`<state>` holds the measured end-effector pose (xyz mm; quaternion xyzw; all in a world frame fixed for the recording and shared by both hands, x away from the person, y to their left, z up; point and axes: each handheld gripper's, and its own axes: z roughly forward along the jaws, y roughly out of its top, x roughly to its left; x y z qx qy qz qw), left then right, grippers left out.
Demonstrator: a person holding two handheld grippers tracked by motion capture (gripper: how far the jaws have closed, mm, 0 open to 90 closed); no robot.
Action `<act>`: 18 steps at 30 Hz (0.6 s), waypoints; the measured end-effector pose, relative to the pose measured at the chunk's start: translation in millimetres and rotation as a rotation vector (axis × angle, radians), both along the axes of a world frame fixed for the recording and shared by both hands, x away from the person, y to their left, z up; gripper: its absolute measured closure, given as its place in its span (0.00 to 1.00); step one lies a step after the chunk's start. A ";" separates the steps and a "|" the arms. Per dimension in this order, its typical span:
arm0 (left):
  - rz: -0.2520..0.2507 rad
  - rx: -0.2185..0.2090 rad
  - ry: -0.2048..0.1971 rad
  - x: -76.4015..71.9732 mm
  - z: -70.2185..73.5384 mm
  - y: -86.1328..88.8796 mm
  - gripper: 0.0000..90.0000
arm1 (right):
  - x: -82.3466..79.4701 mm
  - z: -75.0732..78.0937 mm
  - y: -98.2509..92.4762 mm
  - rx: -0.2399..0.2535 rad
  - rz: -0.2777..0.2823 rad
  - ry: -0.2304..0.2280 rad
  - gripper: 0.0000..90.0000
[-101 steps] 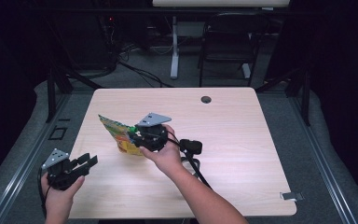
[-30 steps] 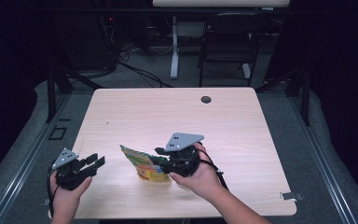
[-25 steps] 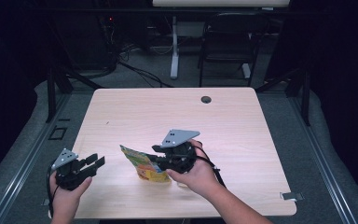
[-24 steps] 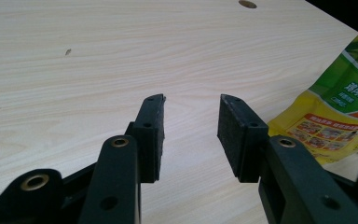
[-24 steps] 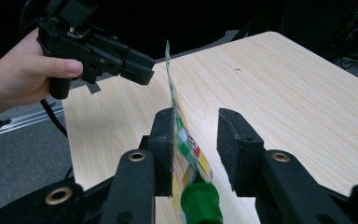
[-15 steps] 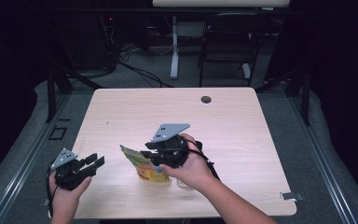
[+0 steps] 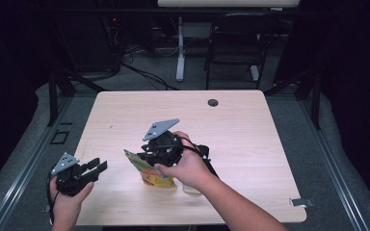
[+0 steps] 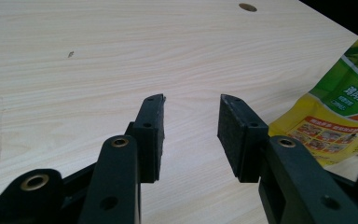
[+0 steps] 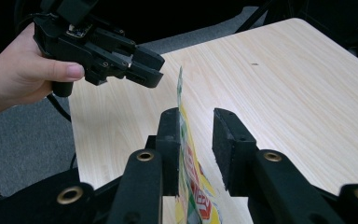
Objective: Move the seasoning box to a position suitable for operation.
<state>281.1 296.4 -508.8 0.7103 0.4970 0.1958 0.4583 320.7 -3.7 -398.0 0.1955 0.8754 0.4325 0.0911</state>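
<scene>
right gripper view: snack pouch point(image 9: 186, 154) stands edge-on between my right gripper point(image 9: 196, 140) jaws | jaws have just been closing, one pad touching, other apart (not clamped yet) | left gripper point(image 7: 89, 169) gaping, idle near table point(image 7: 250, 139) corner, same as before

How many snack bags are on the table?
1. The bag stands near the table's front middle, between the right gripper's jaws, which have just been closing. A pale flat thing under the right hand is unclear.
</scene>
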 end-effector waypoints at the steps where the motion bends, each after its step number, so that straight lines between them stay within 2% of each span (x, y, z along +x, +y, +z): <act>1: 0.000 -0.001 0.001 0.1 0.0 0.1 0.68 | 0.4 -0.3 1.0 -0.003 -0.001 0.004 0.81; 10: -0.001 0.001 0.001 0.2 -0.1 0.0 0.68 | 4.7 -4.4 9.1 -0.024 0.009 0.036 0.82; 18: -0.002 0.001 0.001 0.3 0.0 0.3 0.68 | 6.2 -5.0 21.7 -0.082 0.031 0.043 0.85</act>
